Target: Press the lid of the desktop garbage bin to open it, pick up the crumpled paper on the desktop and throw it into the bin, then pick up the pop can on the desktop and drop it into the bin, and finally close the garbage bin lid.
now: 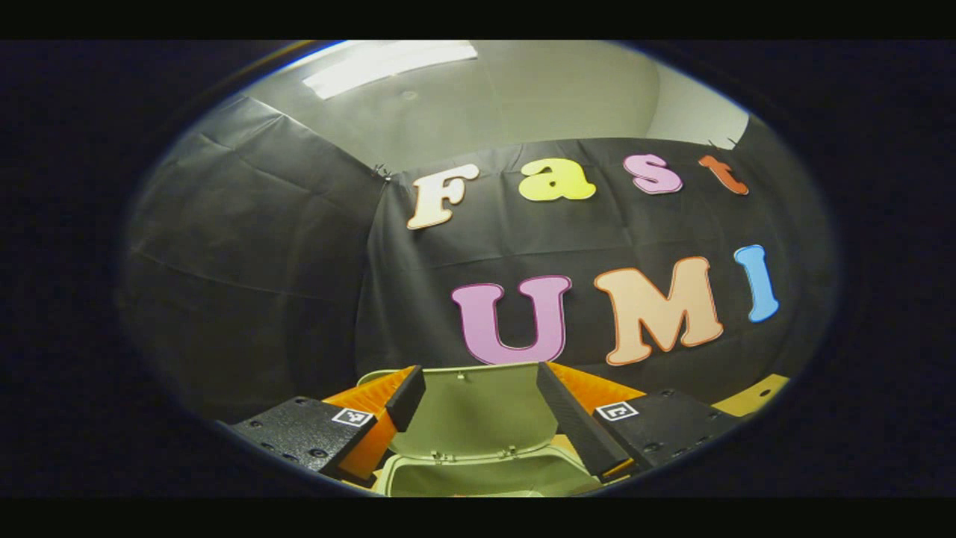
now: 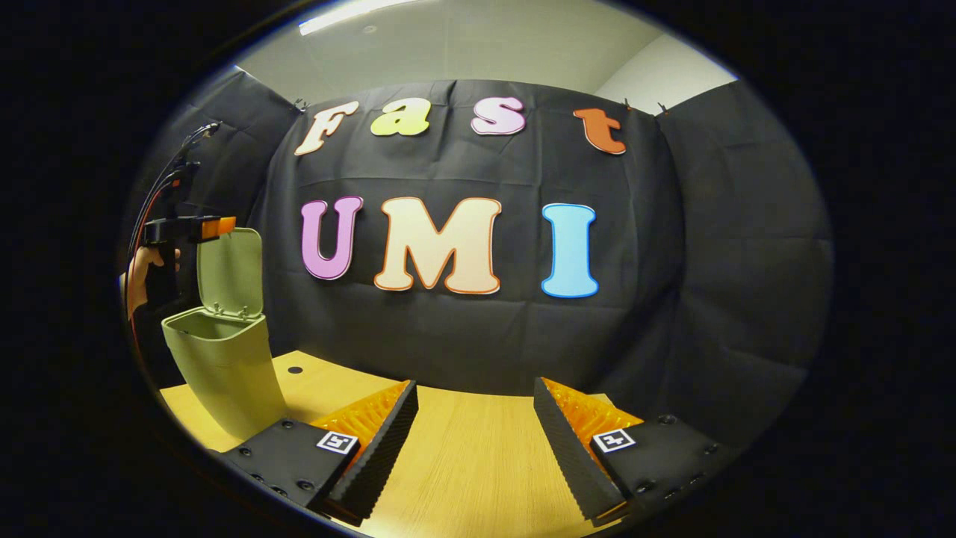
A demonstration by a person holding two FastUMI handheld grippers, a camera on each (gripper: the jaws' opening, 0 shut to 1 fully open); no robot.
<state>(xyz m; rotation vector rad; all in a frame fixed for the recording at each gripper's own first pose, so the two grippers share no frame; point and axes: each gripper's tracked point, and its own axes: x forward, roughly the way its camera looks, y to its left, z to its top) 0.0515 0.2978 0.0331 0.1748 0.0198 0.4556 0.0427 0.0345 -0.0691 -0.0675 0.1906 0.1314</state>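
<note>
Both my jaws spread, empty; the lid (image 1: 472,409) stands up, light thin plastic, best nudged shut by its top edge

Dim booth under overhead light: a ceiling light panel (image 1: 388,63) glares white at the upper left of the left gripper view, and a thinner strip (image 2: 351,13) burns at the top of the right gripper view. Fisheye distortion bows the cloth walls toward the edges, where brightness falls off. The worktop (image 2: 470,456) shows a soft sheen; focus is mildly soft throughout.
</note>
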